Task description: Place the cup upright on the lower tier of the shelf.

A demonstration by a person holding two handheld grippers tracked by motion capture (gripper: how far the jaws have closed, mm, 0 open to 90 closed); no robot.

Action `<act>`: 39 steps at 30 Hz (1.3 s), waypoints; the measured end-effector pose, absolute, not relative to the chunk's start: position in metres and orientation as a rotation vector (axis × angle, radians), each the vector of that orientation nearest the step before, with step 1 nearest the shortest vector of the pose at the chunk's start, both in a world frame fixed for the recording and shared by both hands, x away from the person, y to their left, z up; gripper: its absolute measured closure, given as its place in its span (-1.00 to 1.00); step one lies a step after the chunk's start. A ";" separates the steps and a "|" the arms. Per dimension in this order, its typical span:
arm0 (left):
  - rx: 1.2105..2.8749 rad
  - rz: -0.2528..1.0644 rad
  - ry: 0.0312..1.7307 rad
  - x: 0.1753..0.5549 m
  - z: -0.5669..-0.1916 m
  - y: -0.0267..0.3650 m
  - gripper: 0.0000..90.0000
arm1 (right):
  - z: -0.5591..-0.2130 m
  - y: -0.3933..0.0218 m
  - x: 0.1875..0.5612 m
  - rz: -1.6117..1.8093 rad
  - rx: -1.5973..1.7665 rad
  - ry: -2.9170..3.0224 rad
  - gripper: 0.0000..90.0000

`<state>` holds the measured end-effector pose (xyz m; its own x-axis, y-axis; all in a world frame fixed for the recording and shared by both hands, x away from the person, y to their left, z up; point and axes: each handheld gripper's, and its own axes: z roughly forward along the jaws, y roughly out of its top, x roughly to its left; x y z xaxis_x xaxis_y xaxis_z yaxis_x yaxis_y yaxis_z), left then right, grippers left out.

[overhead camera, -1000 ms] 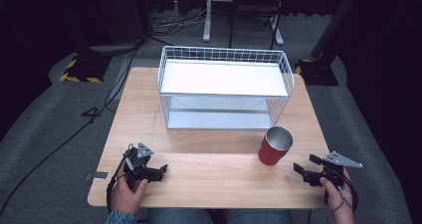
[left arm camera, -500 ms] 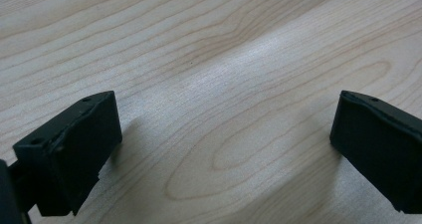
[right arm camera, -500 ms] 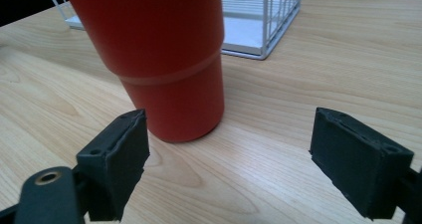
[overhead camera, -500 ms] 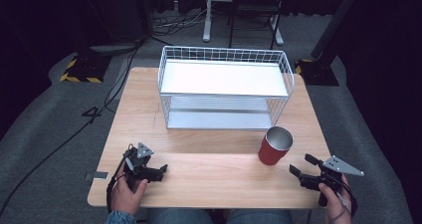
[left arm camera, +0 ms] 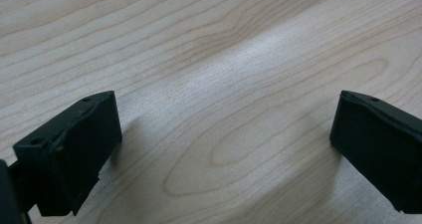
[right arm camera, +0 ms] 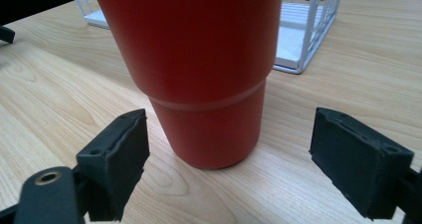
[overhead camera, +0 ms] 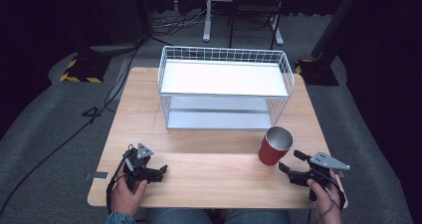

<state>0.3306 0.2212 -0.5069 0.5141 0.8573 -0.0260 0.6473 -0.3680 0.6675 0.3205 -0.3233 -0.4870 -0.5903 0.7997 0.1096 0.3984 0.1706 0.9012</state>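
Pointing at the red cup (right arm camera: 199,74), the right tool (right arm camera: 229,154) has its jaws spread wide, one on each side of the cup's base and neither touching it. In the high view this right tool (overhead camera: 292,165) sits low over the near right part of the tabletop (overhead camera: 209,154), held by the person's right hand (overhead camera: 326,196), with the cup (overhead camera: 272,147) just beyond its tips. The cup stands upright, open end up, with a silvery inside, on the tabletop just in front of the right end of the white wire rack (overhead camera: 226,92). The rack has two levels, a white upper shelf and a lower tray, and takes up the far middle of the tabletop.

The left tool (overhead camera: 158,171) rests low at the near left of the tabletop in the left hand (overhead camera: 127,191), well apart from the cup. In its own view the left tool (left arm camera: 224,139) has its jaws wide apart over bare wood, with nothing between them.
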 end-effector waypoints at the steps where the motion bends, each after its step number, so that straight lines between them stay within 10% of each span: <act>1: 2.133 0.434 1.223 0.330 -0.507 0.221 -1.00 | -0.488 -0.322 0.322 1.396 1.126 2.067 -0.65; 39: 2.123 0.444 1.242 0.323 -0.507 0.220 -1.00 | -0.500 -0.273 0.362 1.299 1.162 2.098 -0.68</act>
